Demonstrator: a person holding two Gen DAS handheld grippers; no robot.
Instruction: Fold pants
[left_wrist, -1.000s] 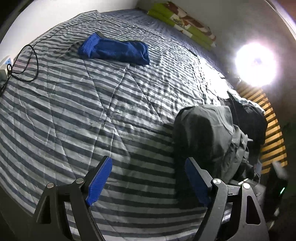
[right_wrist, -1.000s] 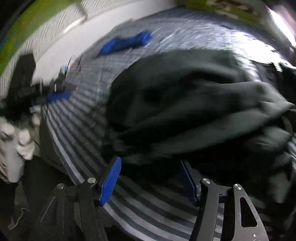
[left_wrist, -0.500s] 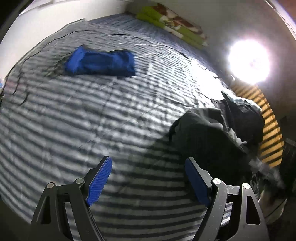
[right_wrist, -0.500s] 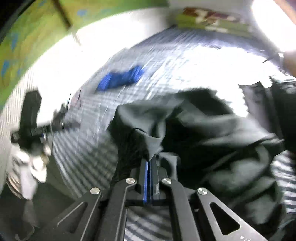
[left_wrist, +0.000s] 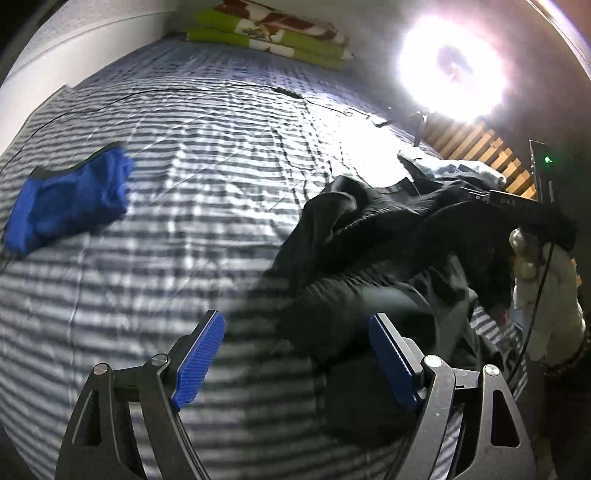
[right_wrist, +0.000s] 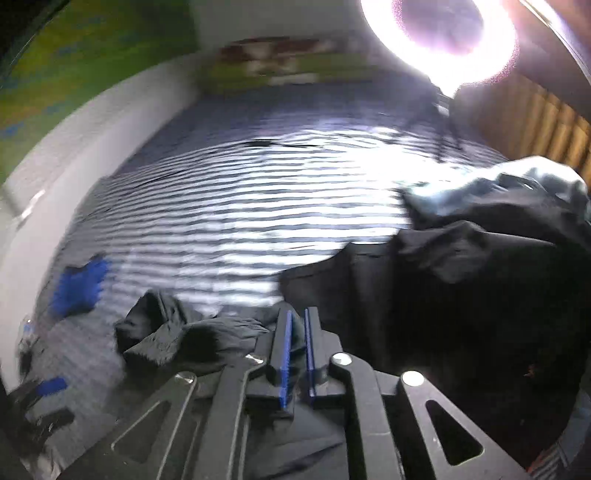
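Dark pants lie crumpled on the striped bed cover, one part pulled up toward a gloved hand at the right. My left gripper hovers open above the bed; the pants' near edge lies below its right finger and nothing sits between the pads. In the right wrist view my right gripper has its pads nearly together, and the jaws are opening slightly with pants cloth still caught between them and trailing left.
A folded blue garment rests at the left of the bed. More dark clothes are heaped at the right edge. A bright ring light glares above wooden slats. Green pillows and a thin cable lie farther back.
My right gripper went from open over the heap to shut on the pants' cloth, then swung up and away with it. The left gripper, still open, slid right toward the pants.
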